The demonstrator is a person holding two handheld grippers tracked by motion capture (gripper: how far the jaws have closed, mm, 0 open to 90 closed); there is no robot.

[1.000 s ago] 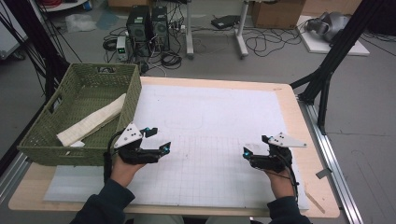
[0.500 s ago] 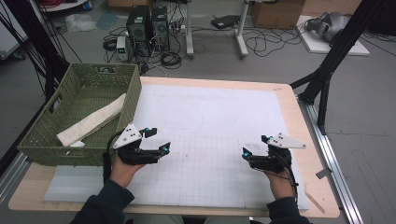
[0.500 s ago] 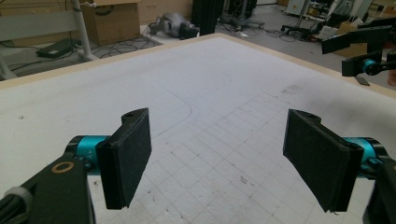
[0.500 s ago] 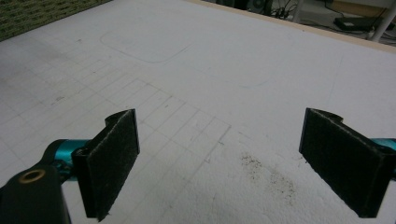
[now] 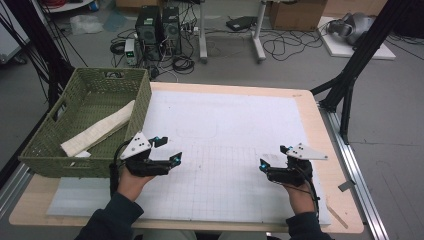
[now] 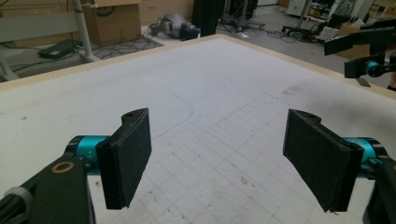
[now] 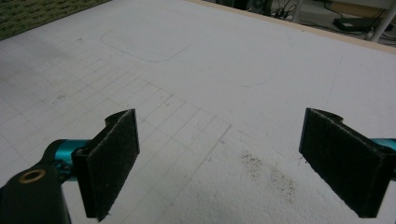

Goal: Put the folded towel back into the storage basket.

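Two grippers hover over the white mat (image 5: 225,130) in the high view. The folded cloth (image 5: 100,131) lies in the green basket (image 5: 37,150), up and left of the left gripper (image 5: 169,150) — the nearer one — its long axis slanting from the near-left corner toward the far-right wall; the right gripper (image 5: 262,166) is well apart. Left gripper view: jaws spread wide, nothing between. Right gripper view: jaws likewise apart — basket edge (image 7: 42,14) far left.
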